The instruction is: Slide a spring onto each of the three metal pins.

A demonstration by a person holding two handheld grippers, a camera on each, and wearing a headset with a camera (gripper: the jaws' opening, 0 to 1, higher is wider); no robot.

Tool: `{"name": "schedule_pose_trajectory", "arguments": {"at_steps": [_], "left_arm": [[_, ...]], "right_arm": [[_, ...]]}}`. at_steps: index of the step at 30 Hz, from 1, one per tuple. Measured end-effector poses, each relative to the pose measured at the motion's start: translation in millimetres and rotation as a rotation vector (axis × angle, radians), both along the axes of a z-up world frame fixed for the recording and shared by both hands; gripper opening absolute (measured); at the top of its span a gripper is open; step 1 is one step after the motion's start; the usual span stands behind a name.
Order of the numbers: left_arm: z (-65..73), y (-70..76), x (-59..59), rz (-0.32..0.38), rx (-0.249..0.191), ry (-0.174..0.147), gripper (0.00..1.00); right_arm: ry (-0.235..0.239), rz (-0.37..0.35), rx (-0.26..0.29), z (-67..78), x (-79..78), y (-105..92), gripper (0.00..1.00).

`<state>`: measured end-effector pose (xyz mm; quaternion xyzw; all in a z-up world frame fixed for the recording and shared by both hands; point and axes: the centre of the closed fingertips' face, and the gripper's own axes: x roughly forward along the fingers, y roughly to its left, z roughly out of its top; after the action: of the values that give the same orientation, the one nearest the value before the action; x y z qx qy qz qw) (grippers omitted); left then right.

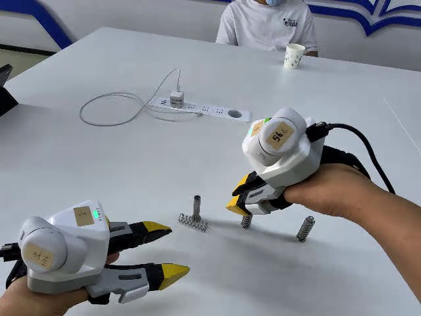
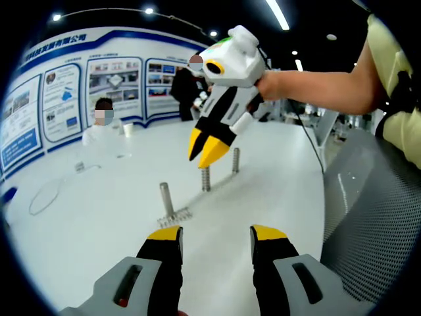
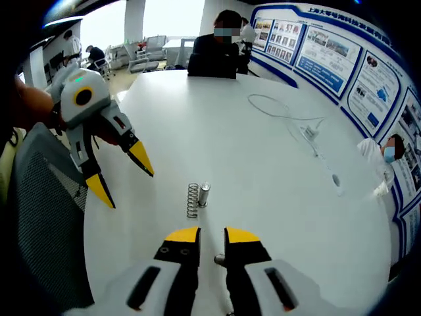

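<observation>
A bare metal pin (image 1: 196,205) stands upright on the white table (image 1: 99,164), with a loose spring (image 1: 193,222) lying flat at its base. To its right, two more pins each carry a spring: the middle one (image 1: 247,220) and the right one (image 1: 305,228). My right gripper (image 1: 238,205) hovers just above the middle pin, its yellow-tipped jaws only narrowly apart, with nothing clearly between them. My left gripper (image 1: 164,250) waits wide open at the near left, a hand's width short of the bare pin (image 2: 166,197) and the loose spring (image 2: 174,216).
A white power strip (image 1: 197,108) with a charger and a looped cable (image 1: 112,108) lies at the back of the table. A paper cup (image 1: 294,56) stands near a seated person (image 1: 266,23) at the far edge. A mesh chair (image 2: 368,217) is close on my side.
</observation>
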<state>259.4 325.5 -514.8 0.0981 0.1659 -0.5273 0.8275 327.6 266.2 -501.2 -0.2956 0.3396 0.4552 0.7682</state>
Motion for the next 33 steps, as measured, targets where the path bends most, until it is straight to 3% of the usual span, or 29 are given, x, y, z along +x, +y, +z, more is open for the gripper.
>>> {"name": "schedule_pose_trajectory", "arguments": {"at_steps": [7,15,22,33], "left_arm": [[0.1,4.2,0.9,0.013,-0.002,0.000,0.42],[-2.5,4.7,0.5,0.017,0.000,0.006,0.42],[-2.1,5.7,1.5,0.022,-0.003,0.006,0.42],[-3.8,9.3,1.6,0.031,-0.002,0.012,0.42]], "right_arm": [[0.044,0.028,0.008,-20.7,-7.9,18.7,0.15],[0.066,0.027,0.009,-38.0,-5.2,32.1,0.15],[0.085,0.007,-0.003,-53.0,-1.6,33.3,0.15],[0.115,-0.017,-0.005,-64.9,0.5,33.4,0.15]]}}
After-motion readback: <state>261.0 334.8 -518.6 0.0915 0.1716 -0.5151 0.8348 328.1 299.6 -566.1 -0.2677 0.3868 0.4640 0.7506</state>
